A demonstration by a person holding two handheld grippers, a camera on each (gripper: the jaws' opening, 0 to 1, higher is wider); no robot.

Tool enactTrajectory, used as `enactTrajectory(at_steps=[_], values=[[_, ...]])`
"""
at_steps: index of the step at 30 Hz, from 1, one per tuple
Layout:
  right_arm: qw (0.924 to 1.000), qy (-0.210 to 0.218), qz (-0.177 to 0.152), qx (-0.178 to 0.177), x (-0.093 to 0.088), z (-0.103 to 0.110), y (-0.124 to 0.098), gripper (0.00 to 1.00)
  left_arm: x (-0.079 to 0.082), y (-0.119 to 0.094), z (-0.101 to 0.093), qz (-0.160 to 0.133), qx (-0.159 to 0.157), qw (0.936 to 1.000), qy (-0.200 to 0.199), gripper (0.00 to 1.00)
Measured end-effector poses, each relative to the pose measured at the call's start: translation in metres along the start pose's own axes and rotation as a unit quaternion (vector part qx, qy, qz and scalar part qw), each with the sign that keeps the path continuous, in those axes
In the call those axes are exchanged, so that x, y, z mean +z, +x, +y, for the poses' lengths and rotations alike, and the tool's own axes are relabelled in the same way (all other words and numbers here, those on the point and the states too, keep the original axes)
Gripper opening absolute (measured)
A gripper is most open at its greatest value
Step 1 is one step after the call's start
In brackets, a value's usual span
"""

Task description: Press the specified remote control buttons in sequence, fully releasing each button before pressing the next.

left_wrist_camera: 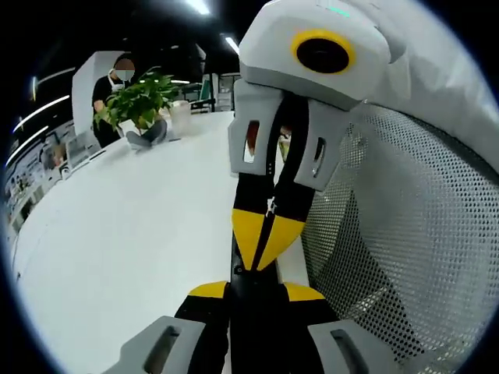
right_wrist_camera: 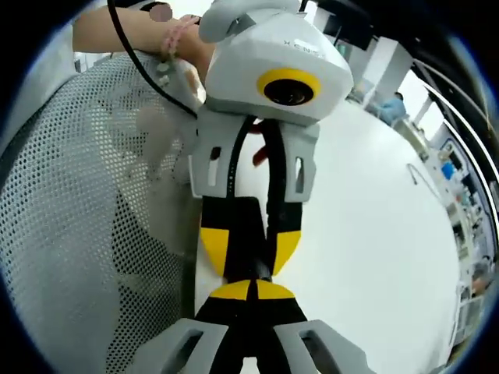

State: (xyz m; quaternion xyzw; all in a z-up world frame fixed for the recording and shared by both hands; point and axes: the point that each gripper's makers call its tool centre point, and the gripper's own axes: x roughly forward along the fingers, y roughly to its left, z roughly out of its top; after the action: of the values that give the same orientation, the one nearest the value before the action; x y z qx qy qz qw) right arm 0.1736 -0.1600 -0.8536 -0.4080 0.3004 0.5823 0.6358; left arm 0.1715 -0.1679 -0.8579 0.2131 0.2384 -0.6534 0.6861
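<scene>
1 bare white table [left_wrist_camera: 117, 249], potted plant [left_wrist_camera: 139, 101] at far edge.

Right gripper [right_wrist_camera: 251, 290] meets left gripper [right_wrist_camera: 249, 261] (tip-to-tip).

Bright, even overhead light comes from ceiling strip lamps [left_wrist_camera: 204, 8] at the top of the left gripper view, washing the white table [left_wrist_camera: 132, 234] almost shadowless. Fisheye bending curves the edges of both views, and the near mesh [right_wrist_camera: 70, 202] looks soft.

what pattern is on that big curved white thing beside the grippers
The curved white panel is perforated with a regular grid of small round holes, like mesh. The left gripper view shows it best.
</scene>
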Motion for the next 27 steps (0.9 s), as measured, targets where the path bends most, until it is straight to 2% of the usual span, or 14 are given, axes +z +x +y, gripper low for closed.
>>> enactTrajectory(at_steps=[6, 9, 11, 16, 18, 20, 23, 25, 27], values=[[0.998, 0.058, -0.002, 0.026, 0.0, -0.003, 0.0, 0.0, -0.005, -0.008, 0.005, 0.012, 0.019, 0.9996, -0.017, 0.31], [0.9974, 0.066, -0.004, 0.029, 0.0, -0.002, 0.0, 0.0, -0.007, -0.011, 0.001, 0.012, 0.012, 0.9996, -0.022, 0.25], [0.9963, 0.079, -0.008, 0.032, 0.0, -0.002, 0.0, 0.0, -0.007, -0.009, 0.0, 0.013, 0.013, 0.9997, -0.015, 0.25], [0.9879, 0.145, -0.026, 0.05, 0.001, -0.003, -0.001, 0.0, -0.006, -0.009, 0.0, 0.008, 0.008, 0.9999, -0.006, 0.25], [0.9879, 0.138, -0.041, 0.058, 0.0, -0.004, -0.002, 0.0, -0.006, -0.008, 0.0, 0.01, 0.008, 0.9999, -0.003, 0.25], [0.9848, 0.149, -0.055, 0.071, 0.0, -0.004, -0.002, 0.0, -0.006, -0.008, 0.0, 0.01, 0.009, 0.9999, -0.003, 0.25], [0.9835, 0.153, -0.048, 0.084, 0.001, -0.006, -0.001, 0.0, -0.006, -0.008, 0.001, 0.01, 0.008, 0.9999, -0.002, 0.25], [0.9853, 0.146, -0.049, 0.073, 0.004, -0.012, -0.003, 0.0, -0.006, -0.007, 0.001, 0.01, 0.008, 0.9999, -0.002, 0.25], [0.983, 0.16, -0.064, 0.065, 0.01, -0.018, -0.005, 0.0, -0.006, -0.007, 0.001, 0.009, 0.009, 0.9999, -0.003, 0.25]])
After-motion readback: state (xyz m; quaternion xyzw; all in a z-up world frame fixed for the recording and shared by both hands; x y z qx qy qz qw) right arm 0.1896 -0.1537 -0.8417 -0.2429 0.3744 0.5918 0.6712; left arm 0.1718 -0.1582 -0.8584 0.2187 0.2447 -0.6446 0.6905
